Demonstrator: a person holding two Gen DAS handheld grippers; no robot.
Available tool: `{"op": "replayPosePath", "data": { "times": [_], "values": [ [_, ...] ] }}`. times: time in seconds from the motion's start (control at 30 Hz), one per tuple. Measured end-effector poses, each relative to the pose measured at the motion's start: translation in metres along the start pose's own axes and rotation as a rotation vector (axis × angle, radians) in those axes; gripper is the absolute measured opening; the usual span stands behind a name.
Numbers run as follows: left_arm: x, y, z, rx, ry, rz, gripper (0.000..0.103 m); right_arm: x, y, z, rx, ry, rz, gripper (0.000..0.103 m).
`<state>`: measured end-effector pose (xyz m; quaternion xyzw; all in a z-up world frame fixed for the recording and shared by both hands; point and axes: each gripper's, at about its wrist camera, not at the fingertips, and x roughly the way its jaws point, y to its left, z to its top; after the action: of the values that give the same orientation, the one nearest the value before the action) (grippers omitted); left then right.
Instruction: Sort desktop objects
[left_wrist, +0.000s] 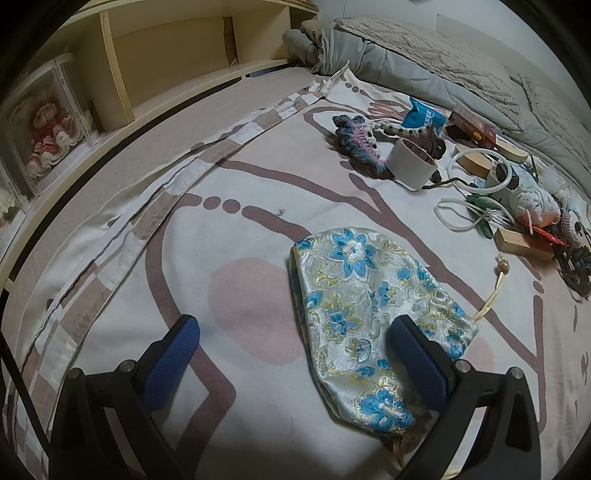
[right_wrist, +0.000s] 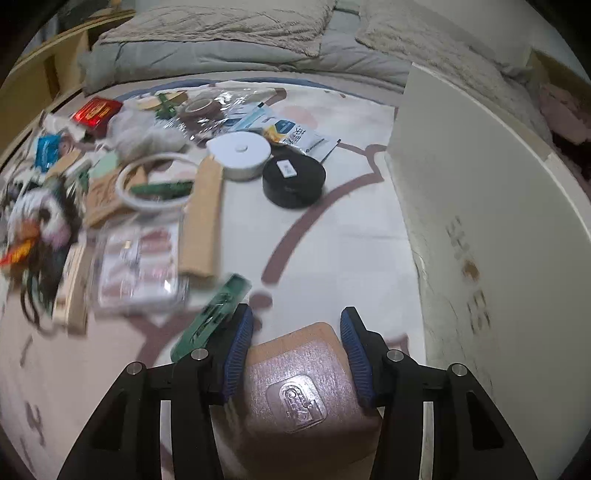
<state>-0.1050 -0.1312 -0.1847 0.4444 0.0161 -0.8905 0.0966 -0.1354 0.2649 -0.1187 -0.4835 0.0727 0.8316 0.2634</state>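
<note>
We counted two round cases on the bedsheet, one white round case touching one black round case, and one brocade pouch lying flat. The left gripper pointed steeply down with its jaws apart, one finger over the pouch (contact unclear). The right gripper, also angled down, was clamped on one pinkish flat box. A white box stood to its right; we could not see its contents
</note>
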Motion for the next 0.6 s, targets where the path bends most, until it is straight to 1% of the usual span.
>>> {"op": "replayPosePath", "data": {
  "times": [0.1, 0.3, 0.6],
  "values": [
    [0.000, 0.000, 0.000, -0.001, -0.001, 0.000, 0.103, -0.008, 0.000, -0.012, -0.002, -0.011, -0.010, 0.050],
    [0.001, 0.000, 0.000, -0.001, -0.002, 0.000, 0.103, -0.019, -0.007, -0.031, 0.053, -0.006, 0.023, 0.050],
    [0.001, 0.001, 0.001, -0.002, -0.005, -0.002, 0.103, -0.047, -0.002, -0.074, 0.055, -0.012, 0.035, 0.050]
  ]
}}
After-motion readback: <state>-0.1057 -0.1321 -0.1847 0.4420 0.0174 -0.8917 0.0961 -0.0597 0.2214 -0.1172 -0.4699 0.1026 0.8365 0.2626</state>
